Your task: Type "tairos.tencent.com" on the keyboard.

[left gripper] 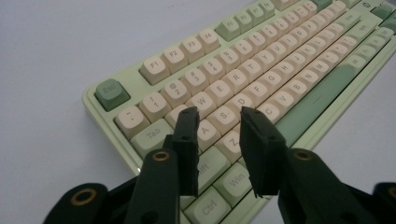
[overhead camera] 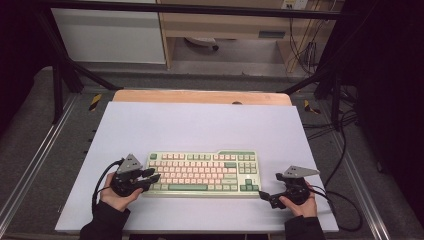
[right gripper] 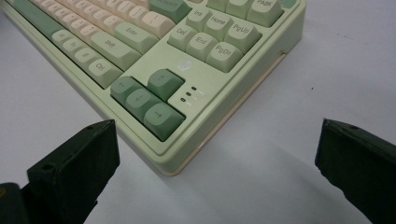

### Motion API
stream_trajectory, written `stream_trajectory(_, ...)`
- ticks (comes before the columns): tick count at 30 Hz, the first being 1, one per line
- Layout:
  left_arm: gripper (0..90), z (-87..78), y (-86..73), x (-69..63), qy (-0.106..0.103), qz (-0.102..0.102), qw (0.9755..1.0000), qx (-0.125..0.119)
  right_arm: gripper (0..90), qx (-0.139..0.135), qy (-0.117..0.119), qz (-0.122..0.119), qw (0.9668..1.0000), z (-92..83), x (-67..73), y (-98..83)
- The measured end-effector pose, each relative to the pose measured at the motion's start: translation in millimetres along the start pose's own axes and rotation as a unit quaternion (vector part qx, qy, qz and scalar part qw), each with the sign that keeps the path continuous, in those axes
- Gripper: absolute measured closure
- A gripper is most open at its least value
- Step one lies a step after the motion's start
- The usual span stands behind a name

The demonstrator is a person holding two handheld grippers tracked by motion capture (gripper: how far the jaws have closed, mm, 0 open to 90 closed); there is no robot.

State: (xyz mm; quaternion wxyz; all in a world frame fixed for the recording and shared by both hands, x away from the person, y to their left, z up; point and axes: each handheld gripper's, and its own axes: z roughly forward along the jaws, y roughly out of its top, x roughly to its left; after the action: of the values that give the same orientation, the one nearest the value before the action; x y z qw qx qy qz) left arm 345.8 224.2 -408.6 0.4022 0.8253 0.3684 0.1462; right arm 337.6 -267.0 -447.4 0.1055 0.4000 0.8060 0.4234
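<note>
A pale green keyboard (overhead camera: 202, 173) with cream and green keys lies on the white mat, near its front edge. My left gripper (overhead camera: 152, 175) hovers over the keyboard's left end. In the left gripper view its jaws (left gripper: 218, 114) stand a narrow gap apart above the A, S and Z keys of the keyboard (left gripper: 261, 60), with nothing between them. My right gripper (overhead camera: 270, 186) sits on the mat at the keyboard's front right corner. Seen from the right gripper view, its jaws (right gripper: 217, 128) are wide open on either side of the corner of the keyboard (right gripper: 196, 74) that bears the arrow keys.
The white mat (overhead camera: 200, 125) covers a wooden table (overhead camera: 200, 96) inside a black frame. Cables (overhead camera: 345, 165) trail along the right side. Bare mat stretches behind the keyboard.
</note>
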Motion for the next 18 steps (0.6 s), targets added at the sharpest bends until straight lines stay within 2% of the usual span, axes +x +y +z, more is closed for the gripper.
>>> stream_trajectory(1, 71.6, 1.5, 1.5, -0.8, 0.000, 0.000, 1.0000, 0.000, 0.4, 0.000, 0.000, 0.000, 1.0000, 0.1, -0.2, 0.0)
stream_trajectory(5, 77.5, 8.7, 8.3, -5.7, -0.001, 0.005, 1.0000, 0.004, 0.3, -0.001, 0.000, -0.001, 1.0000, 0.0, -0.3, 0.0)
stream_trajectory(18, 89.2, 25.5, 24.4, -17.4, -0.011, 0.012, 0.9998, 0.008, 0.4, 0.001, 0.002, 0.002, 1.0000, 0.3, 0.3, 0.0)
